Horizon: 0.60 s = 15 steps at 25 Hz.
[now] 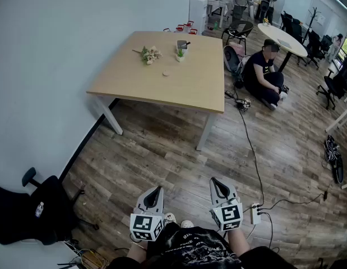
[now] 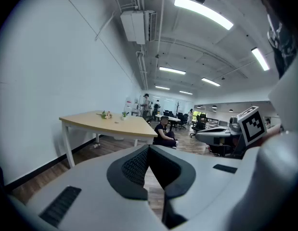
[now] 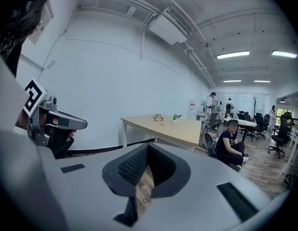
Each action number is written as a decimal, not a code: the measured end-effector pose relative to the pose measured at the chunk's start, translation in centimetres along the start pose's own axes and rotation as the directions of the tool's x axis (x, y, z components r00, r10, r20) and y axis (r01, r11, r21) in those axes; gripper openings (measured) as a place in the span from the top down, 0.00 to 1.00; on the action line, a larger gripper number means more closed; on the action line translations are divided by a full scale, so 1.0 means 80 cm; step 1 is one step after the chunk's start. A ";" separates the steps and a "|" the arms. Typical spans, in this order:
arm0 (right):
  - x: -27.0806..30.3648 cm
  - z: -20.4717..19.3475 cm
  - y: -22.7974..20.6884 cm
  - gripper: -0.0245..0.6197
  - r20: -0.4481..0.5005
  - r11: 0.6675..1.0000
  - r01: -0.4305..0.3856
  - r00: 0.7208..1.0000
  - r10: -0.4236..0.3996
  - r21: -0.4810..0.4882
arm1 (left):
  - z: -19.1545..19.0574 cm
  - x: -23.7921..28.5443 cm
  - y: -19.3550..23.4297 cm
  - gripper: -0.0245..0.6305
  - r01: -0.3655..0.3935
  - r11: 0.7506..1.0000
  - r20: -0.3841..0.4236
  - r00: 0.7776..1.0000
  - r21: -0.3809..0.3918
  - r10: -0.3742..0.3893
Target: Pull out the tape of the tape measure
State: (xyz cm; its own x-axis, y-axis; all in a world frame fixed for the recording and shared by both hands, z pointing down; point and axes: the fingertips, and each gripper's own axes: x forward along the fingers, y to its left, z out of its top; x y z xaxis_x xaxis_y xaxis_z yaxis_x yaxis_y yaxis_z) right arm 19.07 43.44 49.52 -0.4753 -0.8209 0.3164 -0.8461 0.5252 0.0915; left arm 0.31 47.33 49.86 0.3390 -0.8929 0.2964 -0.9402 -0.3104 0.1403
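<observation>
Chair, black and on wheels, stands at the far left against the white wall. Just right of it, low and close to the person holding them, is the left gripper. Its jaws are closed flat together with nothing between them, and it is tipped slightly toward the wood floor.

Further out, well apart from both grippers, stands the table. On its top, from the left, lie a flower sprig, then a pale disc nearer the front edge, then a small potted plant. The disc is the only thing there that could be the tape measure, but it is too small to be sure. Nothing touches it.

The right gripper sits beside the left one, also pressed shut and empty, at the same slight downward tilt. A power strip lies on the floor just to its right, with a cable running away toward the table. Beyond that a person sits on the floor, next to a round table.
</observation>
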 end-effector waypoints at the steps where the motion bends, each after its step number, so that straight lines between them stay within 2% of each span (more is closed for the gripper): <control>1: 0.001 0.004 0.002 0.94 0.002 1.000 -0.005 1.000 0.005 -0.004 | 0.000 0.000 0.001 0.95 -0.002 1.000 -0.001 1.000 -0.001 0.002; 15: 0.003 0.013 0.011 0.94 0.041 1.000 -0.010 0.999 0.009 0.007 | 0.000 0.000 0.005 0.95 0.000 1.000 0.007 1.000 0.007 0.000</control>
State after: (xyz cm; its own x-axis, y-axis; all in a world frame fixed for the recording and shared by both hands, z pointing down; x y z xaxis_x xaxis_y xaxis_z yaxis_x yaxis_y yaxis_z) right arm 17.95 43.45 48.67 -0.4927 -0.8245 0.2781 -0.8432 0.5314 0.0818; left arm -0.09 47.18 49.97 0.3385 -0.8953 0.2894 -0.9405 -0.3123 0.1340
